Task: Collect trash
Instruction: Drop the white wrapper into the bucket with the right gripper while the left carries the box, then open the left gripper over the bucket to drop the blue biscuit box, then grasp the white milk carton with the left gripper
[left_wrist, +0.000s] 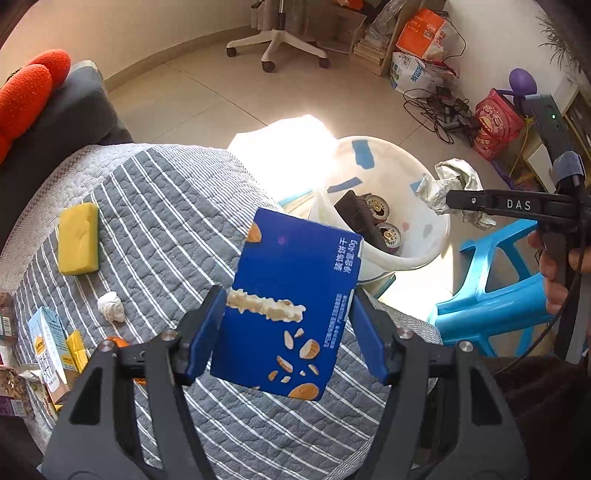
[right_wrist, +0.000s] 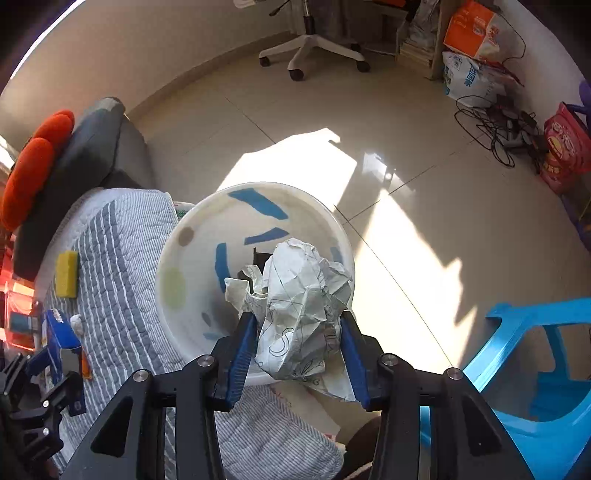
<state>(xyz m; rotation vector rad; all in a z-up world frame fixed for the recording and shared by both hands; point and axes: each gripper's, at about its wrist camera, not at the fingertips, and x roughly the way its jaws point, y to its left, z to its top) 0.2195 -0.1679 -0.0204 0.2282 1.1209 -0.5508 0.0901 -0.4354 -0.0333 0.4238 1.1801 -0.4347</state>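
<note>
Left wrist cam: looking down at a bed w/ a grey striped quilt (left_wrist: 155, 206), white bin past its far right corner.
Far left of quilt: yellow sponge (left_wrist: 78, 239) lying flat, small white paper wad (left_wrist: 111, 306) nearer, well apart from it.
Near-left edge: couple of cartons + wrappers in a clump, labels too small to read.
Left gripper (left_wrist: 290, 314): jaws clamped on a blue biscuit box (left_wrist: 291, 299), one pad on each side edge, box tilted, held up over the quilt's right end, just short of the bin.
Bin (left_wrist: 421, 254): white w/ blue patches, on the floor between bed and blue plastic stool (left_wrist: 491, 291). Two cans + a dark wrapper inside.
Right gripper (right_wrist: 299, 332): seen from its own cam, crumpled paper (right_wrist: 303, 295) sits between the pads right above the bin mouth. Left pad looks like it touches, right pad prob too; can't tell if they're actually squeezing.
Far right: a hand (left_wrist: 554, 273) on the right gripper's handle.
Far side of room: office chair base, bags, cables by the wall.
</note>
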